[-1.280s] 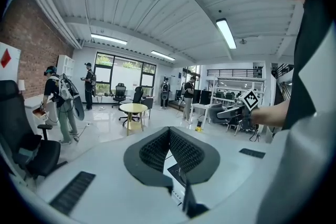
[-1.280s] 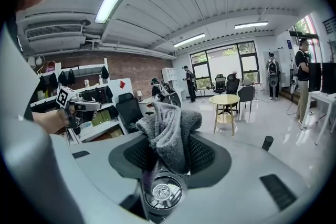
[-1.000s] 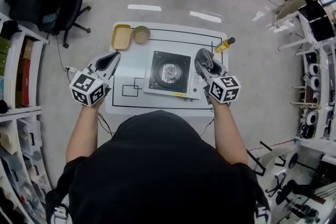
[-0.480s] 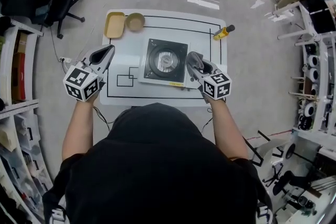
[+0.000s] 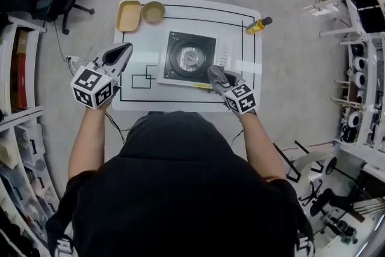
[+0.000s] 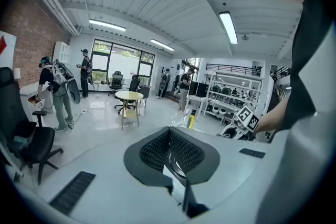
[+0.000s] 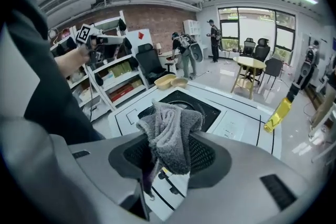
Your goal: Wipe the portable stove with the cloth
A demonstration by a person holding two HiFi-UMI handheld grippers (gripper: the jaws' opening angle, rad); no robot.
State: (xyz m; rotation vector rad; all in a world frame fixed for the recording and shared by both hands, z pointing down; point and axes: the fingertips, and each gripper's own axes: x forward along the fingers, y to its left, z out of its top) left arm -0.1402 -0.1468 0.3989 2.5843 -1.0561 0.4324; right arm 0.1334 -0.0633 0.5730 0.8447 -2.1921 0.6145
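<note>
Our right gripper [image 5: 215,73] pinches the grey cloth [image 7: 170,136] tight. It is just below the middle of the frame, at the lower right corner of the stove [image 5: 189,59]. Our left gripper [image 5: 124,47] is pressed together, holding nothing, at the left edge of the table [image 5: 240,88].

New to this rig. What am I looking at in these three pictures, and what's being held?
No robot: a person holds a hand-held gripper in each hand. The head view looks down from the person's head; the other two come from a camera riding on each one. On the white table sit a portable stove, a yellow tray and a bowl. The right hand-held gripper is shut on a grey cloth at the stove's near right corner. The left hand-held gripper is shut and empty, off to the stove's left.
</note>
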